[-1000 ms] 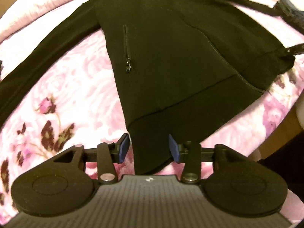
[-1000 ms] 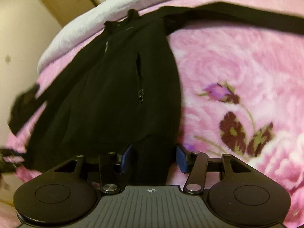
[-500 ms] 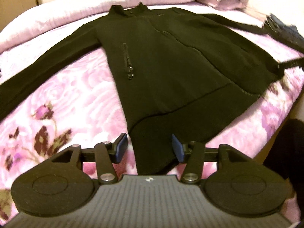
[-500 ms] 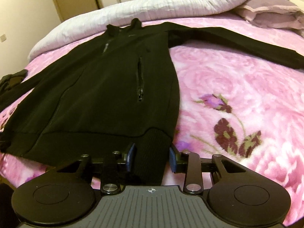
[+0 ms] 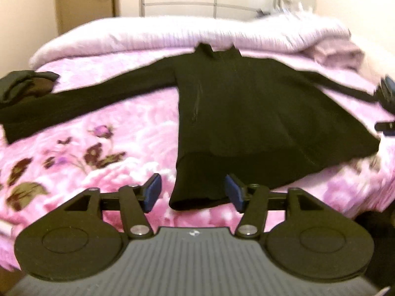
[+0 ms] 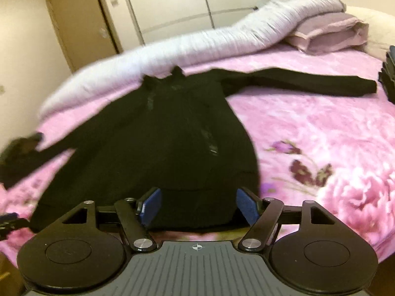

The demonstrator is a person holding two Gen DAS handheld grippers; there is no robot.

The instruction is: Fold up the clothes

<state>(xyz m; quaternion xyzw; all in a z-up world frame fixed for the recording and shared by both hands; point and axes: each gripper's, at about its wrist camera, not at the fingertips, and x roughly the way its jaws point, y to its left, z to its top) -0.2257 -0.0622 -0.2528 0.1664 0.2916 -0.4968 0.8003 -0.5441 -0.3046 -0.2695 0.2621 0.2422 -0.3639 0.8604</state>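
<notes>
both of my views are smearing with motion blur, so the black jacket (image 5: 246,113) ahead of my left claw (image 5: 192,192) is showing no clear zipper or seams. off to that claw's right, a dark object (image 5: 386,93) is getting cut off by the edge. ahead of my right claw (image 6: 197,203) the hem is hiding the pink blanket (image 6: 321,128) between my fingers. far right, a dark stack (image 6: 388,74) is running out of view.
</notes>
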